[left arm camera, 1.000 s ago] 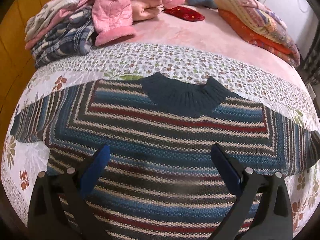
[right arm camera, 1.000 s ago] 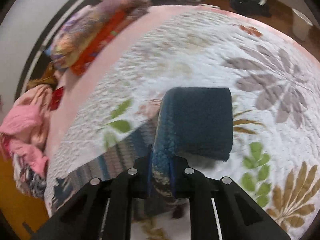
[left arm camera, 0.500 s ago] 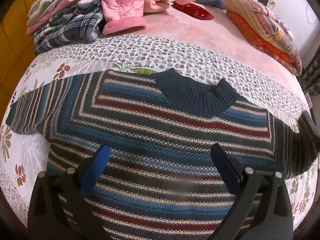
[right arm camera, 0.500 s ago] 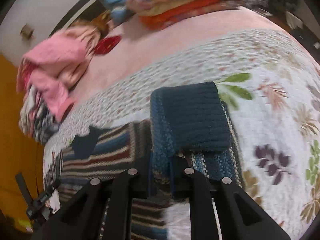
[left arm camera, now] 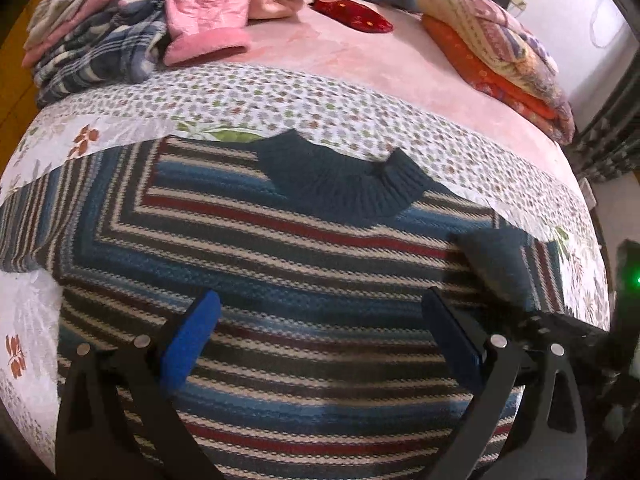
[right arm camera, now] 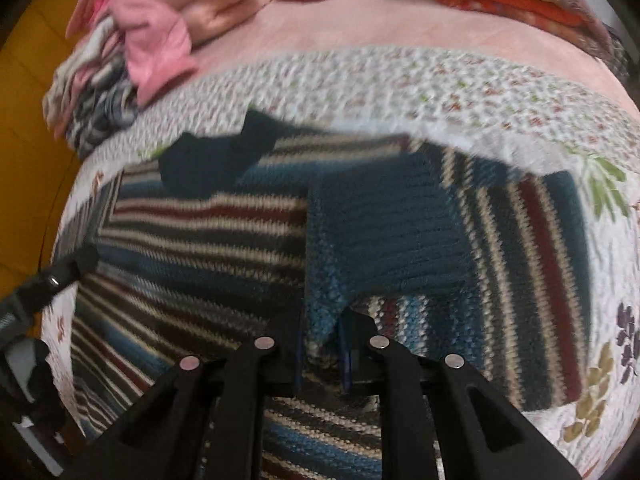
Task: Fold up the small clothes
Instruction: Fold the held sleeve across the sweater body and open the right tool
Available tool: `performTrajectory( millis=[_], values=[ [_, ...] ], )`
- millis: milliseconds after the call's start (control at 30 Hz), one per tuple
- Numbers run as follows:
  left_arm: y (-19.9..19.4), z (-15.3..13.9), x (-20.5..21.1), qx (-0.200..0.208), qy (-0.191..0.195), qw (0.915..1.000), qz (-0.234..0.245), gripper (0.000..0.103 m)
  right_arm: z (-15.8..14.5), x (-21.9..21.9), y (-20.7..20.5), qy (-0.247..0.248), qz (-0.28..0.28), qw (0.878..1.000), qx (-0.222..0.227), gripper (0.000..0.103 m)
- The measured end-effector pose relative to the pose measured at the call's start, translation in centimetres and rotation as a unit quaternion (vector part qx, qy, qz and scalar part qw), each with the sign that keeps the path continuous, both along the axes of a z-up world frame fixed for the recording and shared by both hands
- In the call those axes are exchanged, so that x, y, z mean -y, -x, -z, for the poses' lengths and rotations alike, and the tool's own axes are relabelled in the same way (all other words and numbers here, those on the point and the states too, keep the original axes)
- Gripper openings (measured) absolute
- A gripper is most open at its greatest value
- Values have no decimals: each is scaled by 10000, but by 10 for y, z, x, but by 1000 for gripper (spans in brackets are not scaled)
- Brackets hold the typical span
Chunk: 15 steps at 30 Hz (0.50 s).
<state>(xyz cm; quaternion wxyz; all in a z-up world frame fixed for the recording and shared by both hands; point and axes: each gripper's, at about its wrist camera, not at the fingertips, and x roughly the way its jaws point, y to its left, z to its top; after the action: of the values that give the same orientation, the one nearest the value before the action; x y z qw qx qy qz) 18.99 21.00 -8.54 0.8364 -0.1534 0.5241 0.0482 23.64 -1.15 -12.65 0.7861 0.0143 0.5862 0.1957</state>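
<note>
A striped sweater (left arm camera: pixel 304 280) lies flat on the bed (left arm camera: pixel 360 52). Its right sleeve (right arm camera: pixel 384 248), clamped in the right hand-held gripper (right arm camera: pixel 322 354), is being folded inward; the left hand-held gripper (left arm camera: pixel 320 344) hovers apart. Release onto the chest is judged next.

left tool (left arm camera: pixel 316 332): black angular linkage arms, silver round pivot screws, triangular cut-outs, two bright-blue flat finger pads (left arm camera: pixel 191 338) | right tool (right arm camera: pixel 322 344): same black arms, four silver pivot screws, triangular cut-outs, thin blue-edged pads | right tool's body at left view's right edge: black, one small green light
</note>
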Motion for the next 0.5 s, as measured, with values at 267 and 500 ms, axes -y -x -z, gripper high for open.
performTrajectory(
  millis=[267, 500],
  values=[
    [-11, 12, 32, -213, 316, 9988, 295, 100, -11, 27, 8, -487, -757, 9948, -479, 44],
    [-23, 21, 80, -349, 897, 9929, 692, 100, -47, 158, -16, -127, 1107, 9935, 229, 49]
  ],
)
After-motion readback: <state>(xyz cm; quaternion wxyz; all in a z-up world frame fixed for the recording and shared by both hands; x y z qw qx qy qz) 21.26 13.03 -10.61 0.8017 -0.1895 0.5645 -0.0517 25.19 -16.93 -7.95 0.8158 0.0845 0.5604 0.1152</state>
